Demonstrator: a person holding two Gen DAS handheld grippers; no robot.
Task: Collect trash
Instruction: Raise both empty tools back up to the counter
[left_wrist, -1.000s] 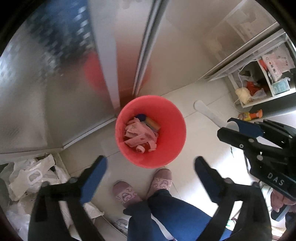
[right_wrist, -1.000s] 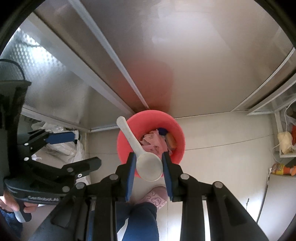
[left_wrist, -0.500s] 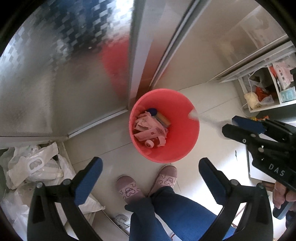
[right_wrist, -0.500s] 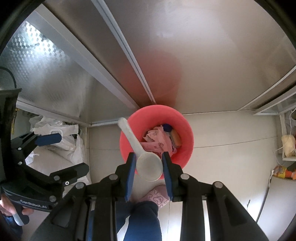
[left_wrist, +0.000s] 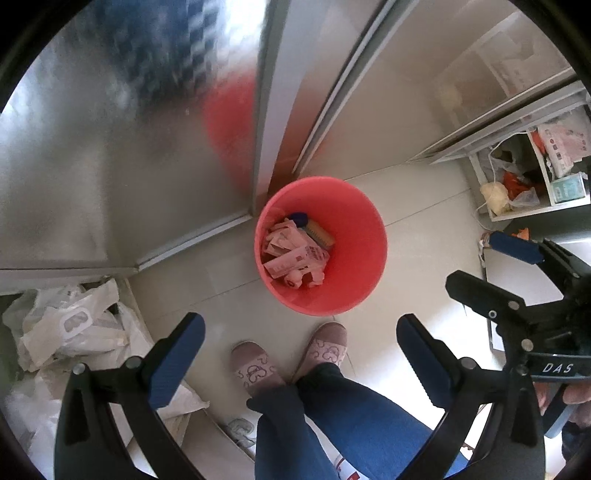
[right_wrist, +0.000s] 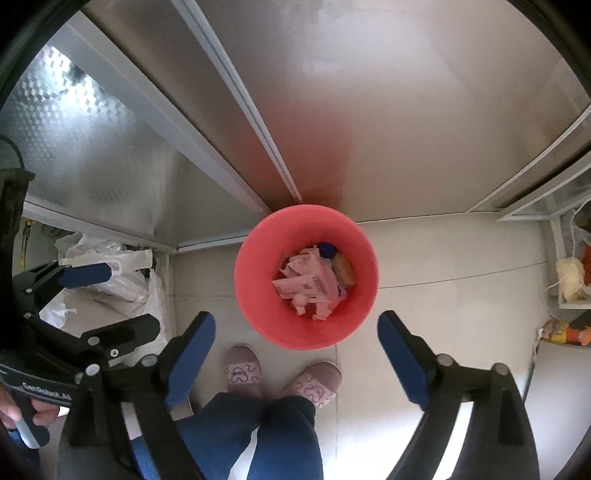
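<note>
— Where does the trash sit?
— Pink wrappers (right_wrist: 308, 284) and a blue cap (right_wrist: 327, 250) lie in the red bin (right_wrist: 258, 314), which stands on the pale tile floor (right_wrist: 443, 295) against the steel cabinet doors (right_wrist: 406, 110), just ahead of the person's slippers (right_wrist: 243, 367)

— And the right gripper (right_wrist: 295, 332)?
— Its blue-padded jaws are opening wide above the bin, nothing between them

— The left gripper (left_wrist: 301, 341)?
— Fingers spread too, holding nothing; white plastic bags (left_wrist: 70, 332) lie off to its left
</note>
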